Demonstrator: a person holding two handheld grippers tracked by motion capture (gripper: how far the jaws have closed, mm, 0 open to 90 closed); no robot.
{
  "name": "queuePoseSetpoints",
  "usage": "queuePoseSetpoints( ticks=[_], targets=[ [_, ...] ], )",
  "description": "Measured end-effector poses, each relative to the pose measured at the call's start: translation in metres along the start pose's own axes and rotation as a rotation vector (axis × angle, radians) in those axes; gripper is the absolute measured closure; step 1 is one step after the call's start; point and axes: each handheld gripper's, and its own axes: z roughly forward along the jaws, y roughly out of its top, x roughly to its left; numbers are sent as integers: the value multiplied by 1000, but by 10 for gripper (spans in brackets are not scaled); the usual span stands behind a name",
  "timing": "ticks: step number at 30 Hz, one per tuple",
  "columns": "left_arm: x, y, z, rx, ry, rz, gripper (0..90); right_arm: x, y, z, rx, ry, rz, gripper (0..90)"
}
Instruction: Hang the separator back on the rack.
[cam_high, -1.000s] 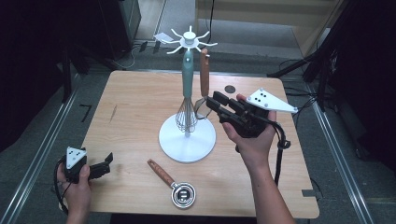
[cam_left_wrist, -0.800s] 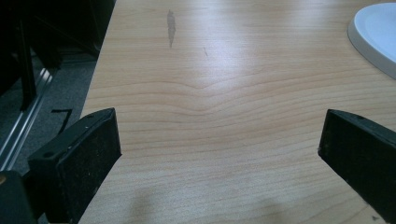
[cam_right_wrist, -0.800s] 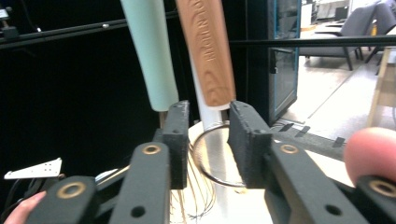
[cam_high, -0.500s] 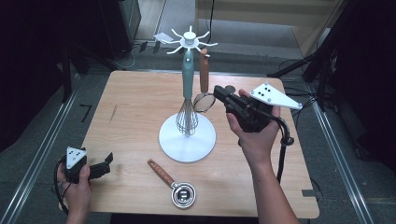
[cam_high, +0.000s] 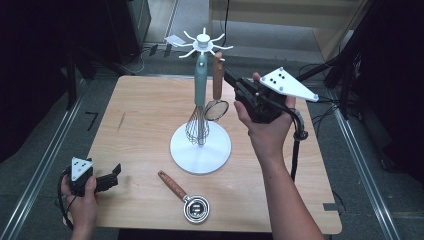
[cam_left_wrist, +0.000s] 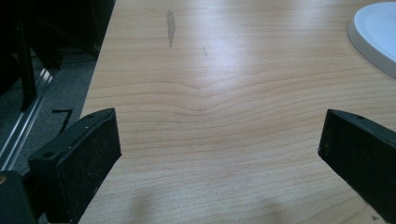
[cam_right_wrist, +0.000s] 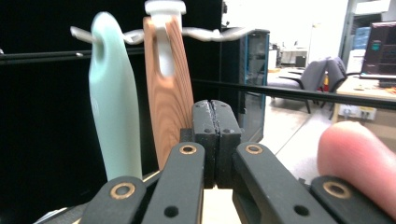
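A: Right gripper (cam_high: 235, 86) position?
B: Raised, jaws pressed together, empty, just right of the wooden-handled strainer (cam_high: 217, 90) hanging on the rack (cam_high: 200, 145).
A: Left gripper (cam_high: 107, 178)?
B: Resting near-left on the table (cam_high: 140, 115), jaws spread.

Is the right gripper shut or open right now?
Shut. In its own view the right gripper has its jaws pressed together with nothing between them, beside the wooden handle hanging on the rack.

The right gripper (cam_high: 231, 81) has risen from the whisk's wires toward the wooden handle (cam_high: 218, 76).
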Motion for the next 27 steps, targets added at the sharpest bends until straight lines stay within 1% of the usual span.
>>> queuePoseSetpoints(
  ticks=[2, 7, 9, 12, 14, 20, 22, 27],
  targets=[
    [0, 0, 0, -2, 2, -2, 0, 2, 5, 3, -13, -1, -6, 900],
    [0, 0, 0, -4, 3, -4, 0, 1, 11, 9, -29, -17, 5, 900],
    [0, 0, 0, -4, 3, -4, 0, 0, 11, 11, -32, -2, 13, 900],
    [1, 0, 0, -3, 1, -5, 0, 2, 10, 11, -35, 10, 8, 900],
    [0, 0, 0, -4, 2, -3, 0, 3, 8, 10, -35, 31, 13, 900],
    [0, 0, 0, -5, 3, -1, 0, 16, 6, 11, -16, 71, 7, 900],
    [0, 0, 0, -5, 3, 0, 0, 20, 6, 11, -8, 68, 3, 900],
    [0, 0, 0, -6, 1, 0, 0, 29, 3, 13, 4, 80, -21, 900]
  ],
)
